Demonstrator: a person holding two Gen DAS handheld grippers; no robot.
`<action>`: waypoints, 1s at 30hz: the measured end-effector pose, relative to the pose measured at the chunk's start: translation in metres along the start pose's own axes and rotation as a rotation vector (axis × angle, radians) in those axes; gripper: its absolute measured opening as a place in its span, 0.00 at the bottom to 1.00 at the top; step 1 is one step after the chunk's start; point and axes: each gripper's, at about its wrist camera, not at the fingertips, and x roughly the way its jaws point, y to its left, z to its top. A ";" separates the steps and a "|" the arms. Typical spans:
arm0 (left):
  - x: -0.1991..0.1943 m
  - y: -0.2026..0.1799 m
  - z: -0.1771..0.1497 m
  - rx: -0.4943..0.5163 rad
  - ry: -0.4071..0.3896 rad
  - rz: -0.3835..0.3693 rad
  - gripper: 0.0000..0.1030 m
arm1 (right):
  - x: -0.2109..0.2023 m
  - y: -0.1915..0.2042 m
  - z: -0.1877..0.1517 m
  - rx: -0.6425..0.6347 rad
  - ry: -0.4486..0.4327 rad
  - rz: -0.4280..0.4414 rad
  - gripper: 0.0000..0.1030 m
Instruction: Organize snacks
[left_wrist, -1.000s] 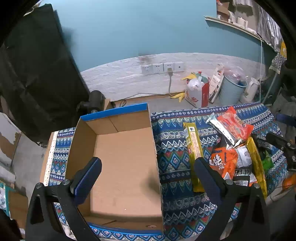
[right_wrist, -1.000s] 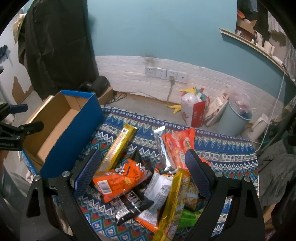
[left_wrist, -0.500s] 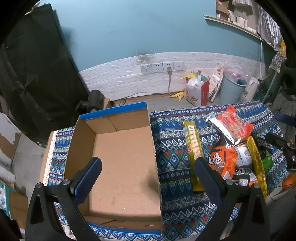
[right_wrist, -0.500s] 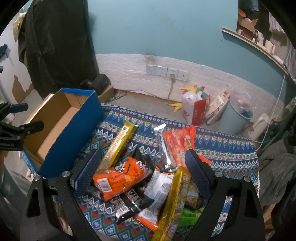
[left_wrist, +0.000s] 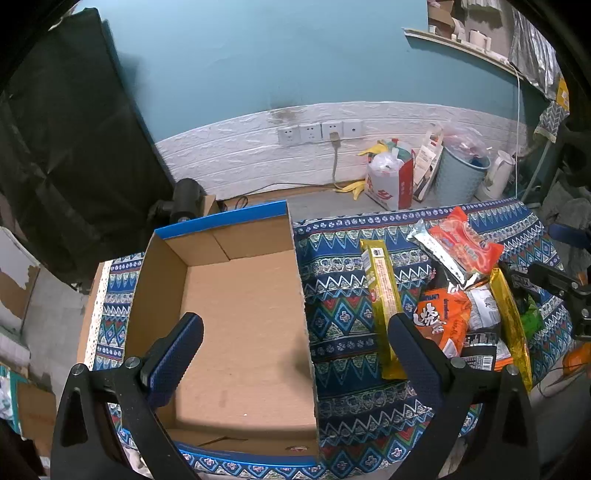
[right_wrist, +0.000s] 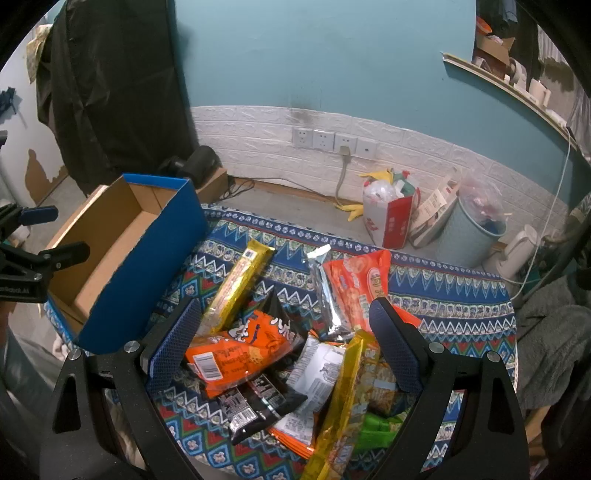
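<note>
So we've got both hand-held grippers spread wide with nothing in them: the left hand-held gripper (left_wrist: 295, 343) hangs over the empty cardboard box (left_wrist: 240, 314), the right hand-held gripper (right_wrist: 284, 332) over the snack pile (right_wrist: 295, 350) on the patterned worktop (right_wrist: 461, 295). Biggest risk is that the packets overlap, so closing on the orange bag (right_wrist: 240, 350) probably drags the black packet (right_wrist: 255, 406) along, though we can't quite tell how they're stacked.

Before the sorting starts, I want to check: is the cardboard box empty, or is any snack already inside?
Empty. The left wrist view shows the cardboard box with a bare brown floor; no snack inside.
</note>
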 end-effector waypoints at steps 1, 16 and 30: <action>0.000 -0.001 0.000 0.001 0.000 0.000 0.98 | 0.001 0.000 0.000 0.000 0.001 -0.001 0.88; 0.000 -0.009 0.000 0.018 0.002 -0.006 0.98 | -0.001 -0.006 0.000 0.001 0.014 -0.002 0.88; 0.001 -0.010 0.001 0.018 0.001 -0.008 0.98 | -0.001 -0.009 0.000 0.003 0.018 -0.001 0.88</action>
